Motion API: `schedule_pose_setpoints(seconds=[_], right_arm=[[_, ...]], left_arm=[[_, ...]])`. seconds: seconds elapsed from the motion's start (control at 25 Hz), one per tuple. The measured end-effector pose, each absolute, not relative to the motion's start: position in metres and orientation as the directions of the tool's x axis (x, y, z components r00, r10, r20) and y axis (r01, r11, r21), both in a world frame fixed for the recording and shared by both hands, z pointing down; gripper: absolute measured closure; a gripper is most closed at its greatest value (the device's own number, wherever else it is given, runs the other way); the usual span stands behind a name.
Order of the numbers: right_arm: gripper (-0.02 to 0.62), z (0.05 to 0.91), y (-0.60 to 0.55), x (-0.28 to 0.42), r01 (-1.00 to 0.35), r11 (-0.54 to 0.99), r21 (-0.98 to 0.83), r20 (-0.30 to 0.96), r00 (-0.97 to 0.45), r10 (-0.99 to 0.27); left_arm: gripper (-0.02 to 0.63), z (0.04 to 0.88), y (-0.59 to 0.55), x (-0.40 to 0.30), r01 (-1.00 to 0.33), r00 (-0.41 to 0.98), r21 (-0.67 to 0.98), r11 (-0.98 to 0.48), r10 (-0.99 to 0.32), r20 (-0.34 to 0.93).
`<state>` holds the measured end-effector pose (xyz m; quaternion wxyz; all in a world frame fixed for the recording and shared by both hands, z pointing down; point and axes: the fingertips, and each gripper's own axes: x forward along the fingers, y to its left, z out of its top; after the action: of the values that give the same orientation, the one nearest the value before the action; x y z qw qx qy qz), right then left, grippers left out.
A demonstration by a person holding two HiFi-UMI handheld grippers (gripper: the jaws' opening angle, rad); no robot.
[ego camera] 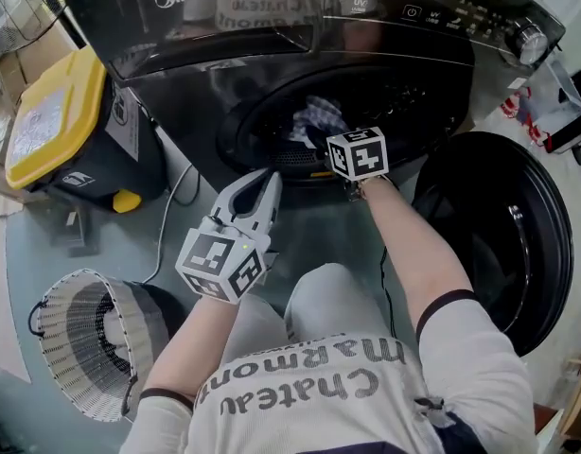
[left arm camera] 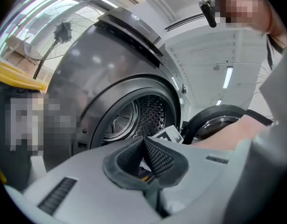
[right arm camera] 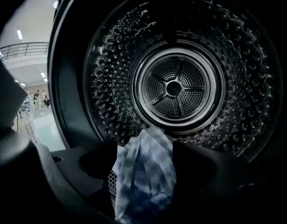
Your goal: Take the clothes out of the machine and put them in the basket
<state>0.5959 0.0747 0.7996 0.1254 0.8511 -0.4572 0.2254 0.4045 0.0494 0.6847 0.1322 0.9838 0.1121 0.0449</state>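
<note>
A blue-and-white checked cloth lies at the front of the steel drum of the grey washing machine. In the head view the cloth shows inside the round opening. My right gripper reaches into the opening with its jaws spread wide, and the cloth lies in the gap between them. Its marker cube hides the jaws from above. My left gripper hangs outside, in front of the opening, pointing at the drum. It is shut with nothing in it.
The machine's round door stands swung open at the right. A white mesh basket sits on the floor at the lower left. A black bin with a yellow lid stands left of the machine. A cable runs along the floor between them.
</note>
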Motion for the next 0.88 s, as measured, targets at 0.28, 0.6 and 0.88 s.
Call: schedule_pose_setpoints(seconds=[0.28, 0.6, 0.88], right_arm=[[0.239, 0.842, 0.075, 0.601, -0.8, -0.6, 0.022, 0.605, 0.488, -0.629], [0.241, 0.854, 0.073, 0.598, -0.803, -0.593, 0.056, 0.59, 0.506, -0.63], [0.245, 0.856, 0.076, 0.602, -0.794, -0.607, 0.04, 0.574, 0.515, -0.636]], left_arm=[[0.598, 0.692, 0.056, 0.397, 0.242, 0.959, 0.261, -0.935, 0.271, 0.084], [0.598, 0.701, 0.063, 0.398, 0.253, 0.956, 0.294, -0.922, 0.285, 0.073], [0.598, 0.698, 0.056, 0.397, 0.234, 0.963, 0.321, -0.918, 0.265, 0.056]])
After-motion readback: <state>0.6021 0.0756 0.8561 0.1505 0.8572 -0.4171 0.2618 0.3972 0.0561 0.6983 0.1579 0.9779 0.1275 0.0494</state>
